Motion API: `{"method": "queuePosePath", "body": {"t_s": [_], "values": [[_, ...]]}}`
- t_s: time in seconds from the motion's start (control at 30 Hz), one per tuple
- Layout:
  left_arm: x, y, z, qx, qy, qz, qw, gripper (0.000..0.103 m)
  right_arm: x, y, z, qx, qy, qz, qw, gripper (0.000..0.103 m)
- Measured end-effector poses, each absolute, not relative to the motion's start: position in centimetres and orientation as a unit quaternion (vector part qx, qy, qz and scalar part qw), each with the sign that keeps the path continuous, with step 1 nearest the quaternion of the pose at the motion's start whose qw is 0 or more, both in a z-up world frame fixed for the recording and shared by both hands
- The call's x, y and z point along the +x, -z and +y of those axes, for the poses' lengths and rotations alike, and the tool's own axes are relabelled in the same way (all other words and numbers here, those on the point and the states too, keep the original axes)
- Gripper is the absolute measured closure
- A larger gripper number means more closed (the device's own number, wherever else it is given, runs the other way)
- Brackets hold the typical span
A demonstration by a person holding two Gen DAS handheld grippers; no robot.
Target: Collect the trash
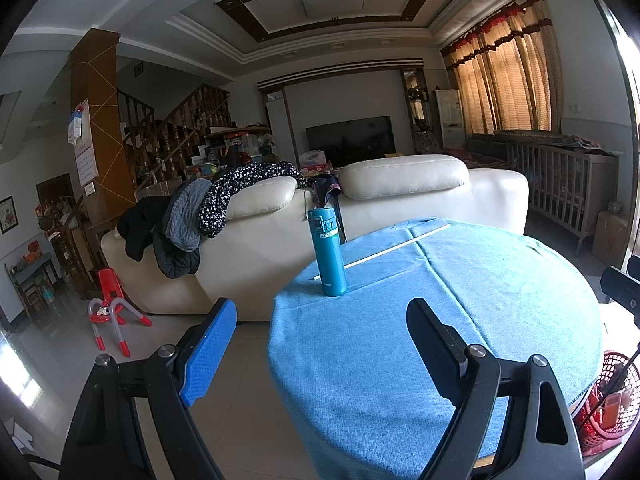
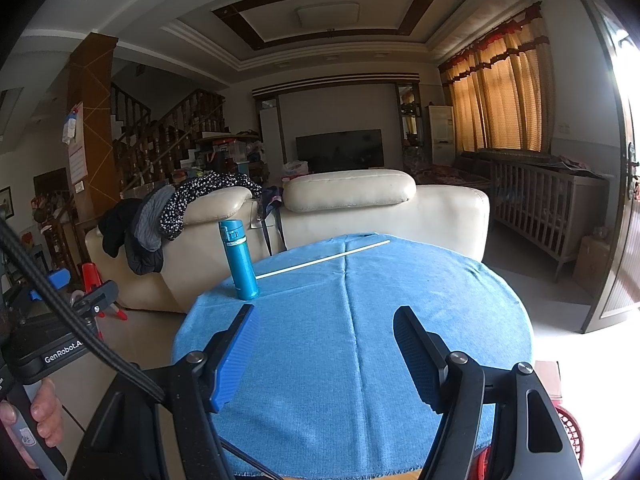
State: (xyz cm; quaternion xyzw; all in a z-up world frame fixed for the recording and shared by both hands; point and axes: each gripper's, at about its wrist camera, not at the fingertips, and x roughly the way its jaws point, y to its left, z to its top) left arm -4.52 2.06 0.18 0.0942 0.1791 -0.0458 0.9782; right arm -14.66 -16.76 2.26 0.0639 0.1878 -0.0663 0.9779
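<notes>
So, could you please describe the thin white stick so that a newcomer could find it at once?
Start at the round table under the blue cloth, in front of the cream leather sofa. The thin white stick lies flat across its far side, behind the upright teal flask. It is the only long, pale, lying item there.

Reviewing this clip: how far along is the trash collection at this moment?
Nothing shows as done. Both the left gripper and right gripper are open and empty above the blue tablecloth. On it stand a teal bottle and a thin white stick, both untouched. A red mesh basket sits beside the table, apparently holding items. Any picking up is still ahead.
</notes>
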Motion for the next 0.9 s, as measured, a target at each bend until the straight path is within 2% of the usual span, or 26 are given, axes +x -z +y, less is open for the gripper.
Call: {"method": "queuePosePath", "body": {"t_s": [0.5,0.9], "values": [[-4.6,0.1,1.8,0.093,0.049,0.182,0.978,0.016,-14.3,-2.0,-16.9,0.061,0.067,0.191,0.977,0.03],[-2.5,1.0,-1.8,0.115,0.065,0.207,0.969,0.016,-12.4,-0.7,-20.7,0.089,0.084,0.206,0.971,0.03]]}}
